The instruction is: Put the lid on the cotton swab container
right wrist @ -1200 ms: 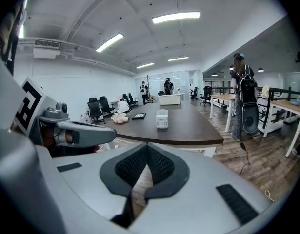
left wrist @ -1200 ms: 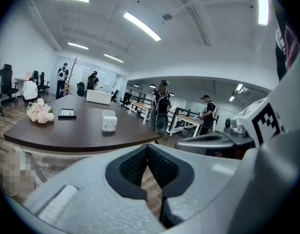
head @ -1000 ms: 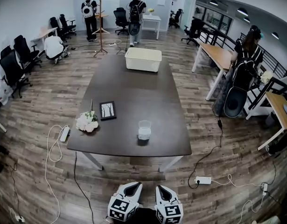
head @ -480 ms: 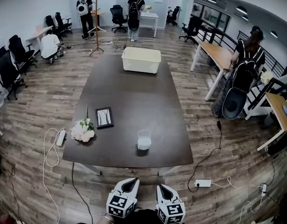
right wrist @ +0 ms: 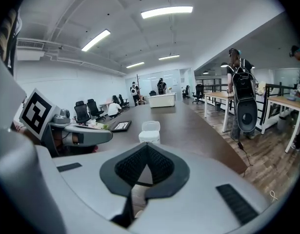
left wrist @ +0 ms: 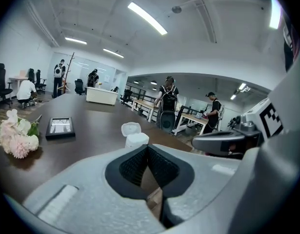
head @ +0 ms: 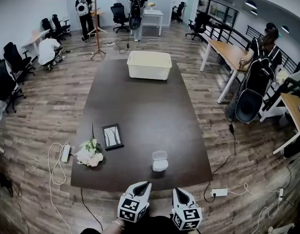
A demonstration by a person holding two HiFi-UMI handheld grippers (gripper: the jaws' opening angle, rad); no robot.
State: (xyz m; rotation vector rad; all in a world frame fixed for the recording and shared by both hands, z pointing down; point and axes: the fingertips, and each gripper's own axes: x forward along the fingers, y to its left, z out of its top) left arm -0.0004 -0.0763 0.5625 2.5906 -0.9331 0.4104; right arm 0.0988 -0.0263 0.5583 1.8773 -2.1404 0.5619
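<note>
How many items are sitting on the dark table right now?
4: white basket at the far end, picture frame and flowers near-left, swab container near-right with its lid raised behind it.

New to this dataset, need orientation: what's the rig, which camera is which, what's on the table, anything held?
No robot: a person holds a grey two-jaw gripper in each hand. The overhead picture comes from a head camera; the other two cameras ride on the grippers, looking along their jaws. On the dark brown table sit a small white cotton swab container with its lid flipped open, a black picture frame, a white flower bunch and a white basket at the far end. Both the left gripper and right gripper are shut and empty.
</note>
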